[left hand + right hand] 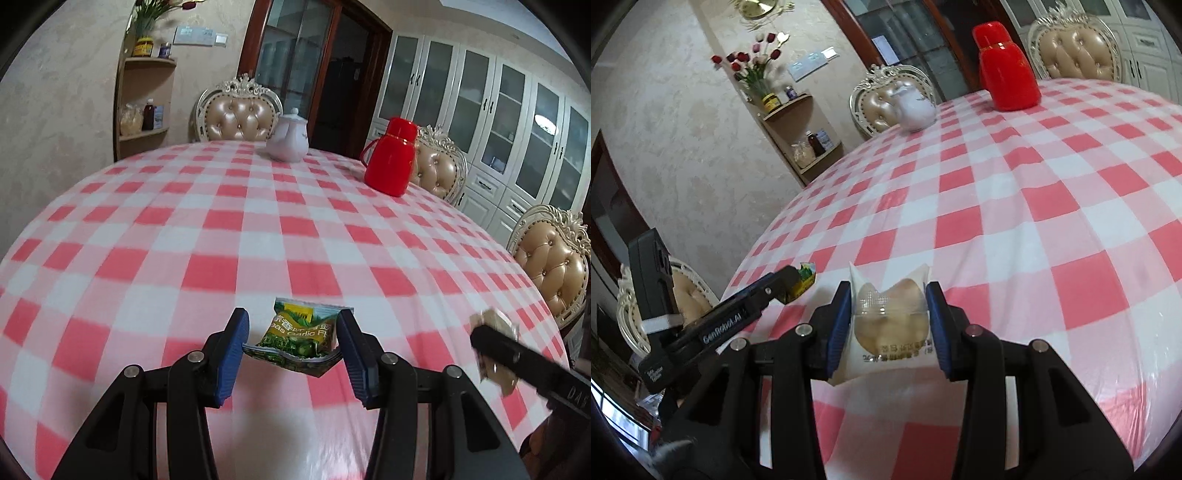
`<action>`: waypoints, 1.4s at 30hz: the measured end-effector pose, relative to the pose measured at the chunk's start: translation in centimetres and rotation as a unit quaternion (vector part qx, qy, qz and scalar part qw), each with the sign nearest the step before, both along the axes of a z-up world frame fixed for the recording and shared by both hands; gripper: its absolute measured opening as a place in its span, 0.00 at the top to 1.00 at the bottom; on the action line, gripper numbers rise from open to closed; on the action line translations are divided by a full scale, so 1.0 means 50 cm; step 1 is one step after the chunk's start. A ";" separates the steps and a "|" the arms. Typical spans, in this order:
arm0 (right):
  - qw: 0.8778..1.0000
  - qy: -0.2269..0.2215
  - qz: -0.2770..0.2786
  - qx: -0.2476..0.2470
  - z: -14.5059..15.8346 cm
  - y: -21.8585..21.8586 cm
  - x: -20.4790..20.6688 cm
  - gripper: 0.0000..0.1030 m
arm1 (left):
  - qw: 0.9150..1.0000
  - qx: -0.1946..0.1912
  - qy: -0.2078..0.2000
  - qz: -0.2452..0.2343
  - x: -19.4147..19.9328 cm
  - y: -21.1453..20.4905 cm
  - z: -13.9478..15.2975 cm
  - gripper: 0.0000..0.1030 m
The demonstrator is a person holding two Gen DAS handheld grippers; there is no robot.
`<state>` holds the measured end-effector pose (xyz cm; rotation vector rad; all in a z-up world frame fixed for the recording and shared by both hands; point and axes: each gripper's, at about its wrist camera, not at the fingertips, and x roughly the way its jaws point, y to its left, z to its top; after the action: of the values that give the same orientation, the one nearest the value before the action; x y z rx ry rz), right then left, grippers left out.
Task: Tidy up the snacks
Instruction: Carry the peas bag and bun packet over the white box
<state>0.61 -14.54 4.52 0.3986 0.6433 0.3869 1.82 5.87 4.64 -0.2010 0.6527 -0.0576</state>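
The left gripper [291, 343] held a green packet [295, 338] crosswise between its blue fingers [232, 354], both pads pressed against the packet's ends, so the wrapper buckled a little. The packet hung above the checked counter [258, 229], clear of the cloth. In the right wrist view the same gripper [786, 284] showed at the left edge, with a corner of the green packet [805, 275] poking past its tip.

The right gripper [890, 306] was clamped on a white pouch [890, 325] with a clear window showing pale, rounded pieces inside; its fingers [838, 325] squeezed the pouch from both sides. The pouch stood upright between them, also above the counter [1034, 206]. From the left wrist view the right gripper [495, 343] appeared blurred at the right side, and the pouch [496, 321] in it was only a pale smear, so little could be told there.

Far across the counter stood a white teapot [288, 140] and a red flask [391, 158], well apart from each other and from both packets. Padded chairs [240, 114] ringed the far edge. A corner shelf [798, 110] on the wall carried jars and a vase of flowers [753, 66].
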 end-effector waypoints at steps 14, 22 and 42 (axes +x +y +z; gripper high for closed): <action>0.999 -0.019 0.027 0.031 0.010 0.058 -0.097 0.57 | 0.999 -0.015 -0.028 0.020 -0.167 0.046 0.000 0.52; 0.998 -0.031 0.037 0.044 0.013 0.099 -0.146 0.57 | 1.000 -0.006 -0.021 0.004 -0.225 0.074 0.021 0.68; 0.998 -0.018 0.030 0.052 -0.024 0.092 -0.182 0.56 | 0.993 0.047 0.105 0.000 -0.248 0.064 -0.066 0.14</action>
<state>-8.48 -9.94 3.31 0.4721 0.6016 0.4851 -10.57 9.08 1.33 -0.1177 0.8630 -0.0050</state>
